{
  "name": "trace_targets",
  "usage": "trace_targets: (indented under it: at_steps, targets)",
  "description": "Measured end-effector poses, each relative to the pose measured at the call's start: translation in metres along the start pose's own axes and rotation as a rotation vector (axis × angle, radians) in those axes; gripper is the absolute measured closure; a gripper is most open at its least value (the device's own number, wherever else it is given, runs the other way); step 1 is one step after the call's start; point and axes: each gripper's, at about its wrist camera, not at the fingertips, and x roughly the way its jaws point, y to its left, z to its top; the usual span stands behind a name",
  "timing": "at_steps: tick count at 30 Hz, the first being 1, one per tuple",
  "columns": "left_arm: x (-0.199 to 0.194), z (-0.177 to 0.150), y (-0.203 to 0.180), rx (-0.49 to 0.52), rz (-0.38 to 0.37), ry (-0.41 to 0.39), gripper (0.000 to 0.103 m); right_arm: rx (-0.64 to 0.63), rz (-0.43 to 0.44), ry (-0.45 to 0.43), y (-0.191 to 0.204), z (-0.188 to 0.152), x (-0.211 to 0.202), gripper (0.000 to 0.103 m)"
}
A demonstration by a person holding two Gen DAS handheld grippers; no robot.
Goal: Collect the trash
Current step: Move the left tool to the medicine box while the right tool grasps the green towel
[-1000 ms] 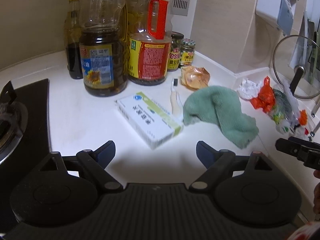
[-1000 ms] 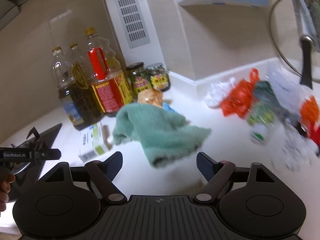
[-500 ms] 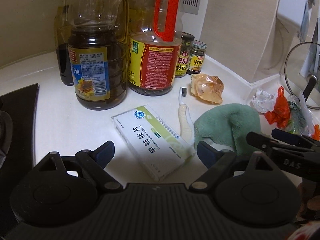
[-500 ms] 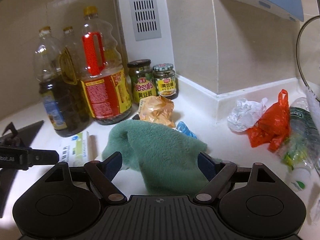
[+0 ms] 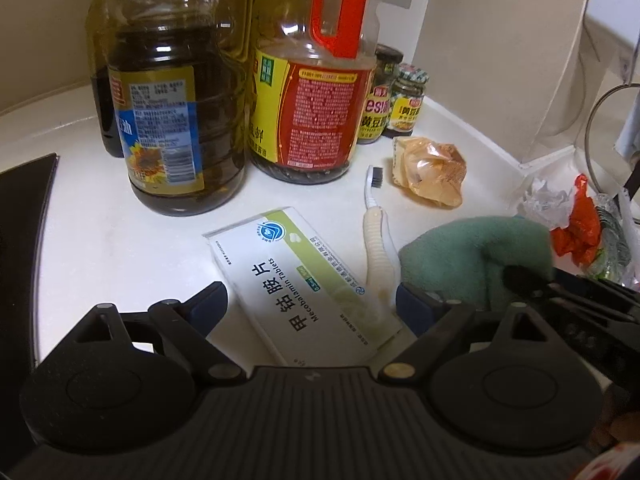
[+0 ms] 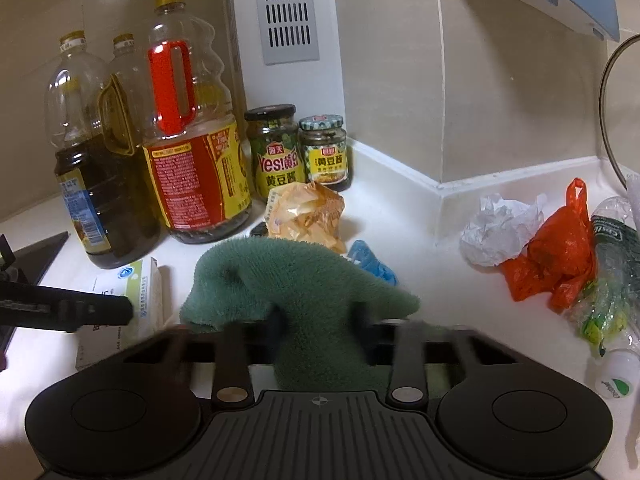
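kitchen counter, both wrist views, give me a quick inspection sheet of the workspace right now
surface: white counter, black stove edge at left
job's things: crumpled orange wrapper, white paper wad, red plastic bag, crushed clear bottle, blue scrap, tablet box
clutter: green cloth, toothbrush, oil bottles, two sauce jars
grippers: left claw open over the tablet box, not touching it; right claw closing, cloth between its fingers, pads look to be pinching it
cables: nothing seen
surroundings: tiled wall, vent grille, glass pot lid at right
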Motion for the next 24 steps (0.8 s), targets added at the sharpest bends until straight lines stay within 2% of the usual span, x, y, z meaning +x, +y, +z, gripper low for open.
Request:
trace_targets:
  at_steps: [4,13,17,24]
  targets:
    - [0.010,0.002,-0.001,-0.010,0.026,0.024,0.013,0.025,0.034,-0.071,-0.005,0.002,-0.018,0.090]
    - [0.024,0.007,0.001,-0.027,0.057,0.043,0.010,0.089,0.075,-0.240,-0.017,0.025,-0.076,0.091]
    - [0.032,0.010,0.000,-0.028,0.068,0.052,0.010,0.122,0.053,-0.279,-0.026,0.030,-0.098,0.091]
    - [0.037,0.010,0.001,-0.020,0.072,0.054,0.010,0.185,-0.010,-0.286,-0.047,0.020,-0.125,0.091]
